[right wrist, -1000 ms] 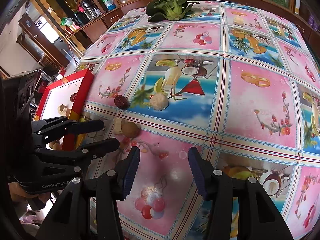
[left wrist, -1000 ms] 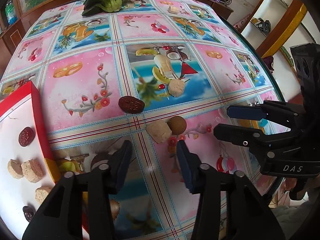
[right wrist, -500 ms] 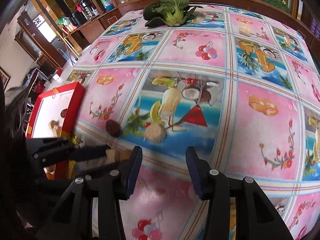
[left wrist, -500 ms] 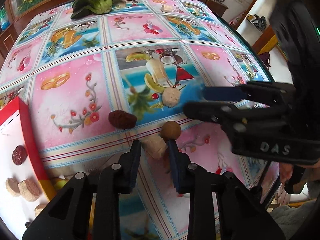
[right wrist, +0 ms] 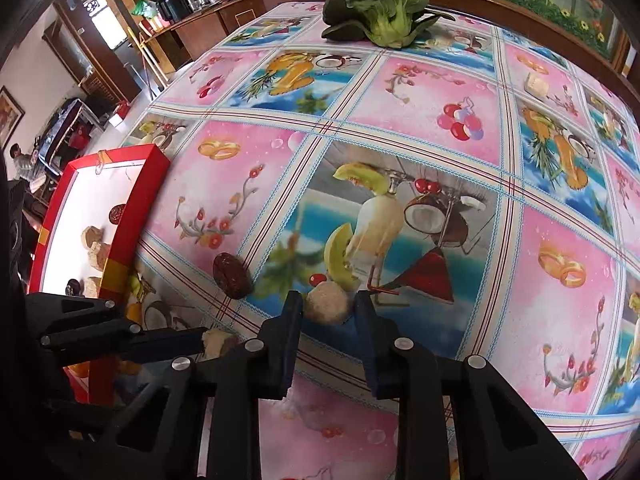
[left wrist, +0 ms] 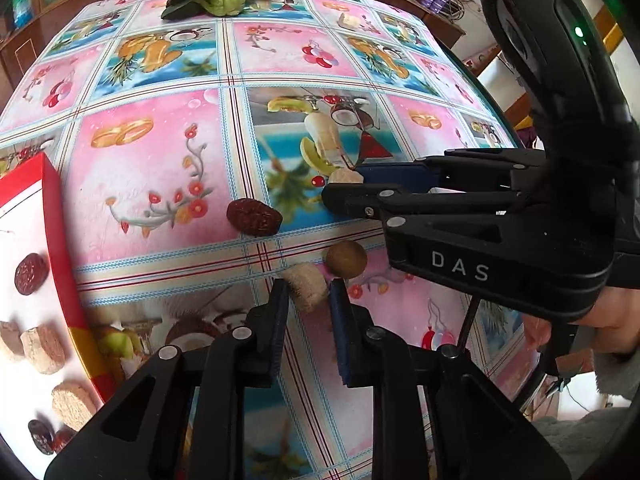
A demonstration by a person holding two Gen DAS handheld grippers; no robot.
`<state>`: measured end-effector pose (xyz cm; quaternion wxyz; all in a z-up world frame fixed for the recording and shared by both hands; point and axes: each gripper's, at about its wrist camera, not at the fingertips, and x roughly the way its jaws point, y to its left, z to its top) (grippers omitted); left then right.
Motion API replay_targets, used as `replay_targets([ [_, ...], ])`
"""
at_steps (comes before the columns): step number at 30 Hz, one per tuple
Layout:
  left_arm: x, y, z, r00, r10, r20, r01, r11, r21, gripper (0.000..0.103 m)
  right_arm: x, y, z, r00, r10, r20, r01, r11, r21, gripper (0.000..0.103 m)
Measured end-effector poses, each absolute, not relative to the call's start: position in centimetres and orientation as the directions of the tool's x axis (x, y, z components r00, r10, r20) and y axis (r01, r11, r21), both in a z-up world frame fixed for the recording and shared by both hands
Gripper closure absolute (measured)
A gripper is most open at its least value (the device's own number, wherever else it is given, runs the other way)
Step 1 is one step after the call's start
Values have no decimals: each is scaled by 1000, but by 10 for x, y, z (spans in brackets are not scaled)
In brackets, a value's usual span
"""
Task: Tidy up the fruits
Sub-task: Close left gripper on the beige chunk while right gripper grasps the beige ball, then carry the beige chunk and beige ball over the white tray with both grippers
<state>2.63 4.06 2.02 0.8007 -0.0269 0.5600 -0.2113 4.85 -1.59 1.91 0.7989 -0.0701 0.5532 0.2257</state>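
Only left view shows brown round fruit (left wrist: pixel 346 265).

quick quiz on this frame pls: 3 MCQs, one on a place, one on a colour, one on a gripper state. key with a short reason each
1. Where does the leafy green vegetable lie?
A. inside the red box
B. at the table's far edge
C. between the right fingers

2. What colour are the walls of the box that holds sorted pieces?
A. red
B. green
C. black

3. How does the left gripper stand?
A. shut with nothing in it
B. flat inside the box
C. open around a pale beige piece

Key: B, it lies far up the tablecloth by the wooden rim. A, its rim and side show red. C, the piece sits between the parted fingertips.
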Motion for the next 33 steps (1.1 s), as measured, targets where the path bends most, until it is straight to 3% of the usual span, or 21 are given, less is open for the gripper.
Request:
replay_targets([
  [17,33,33,19,306,-320,-897,288,929,-233,86,32,-53,23,303,280,-911,-358,919,163,76],
  [33,4,78,52,394,-390,-832,175,921,-349,86,7,-36,52,310,380,-872,-415,879,236,76],
])
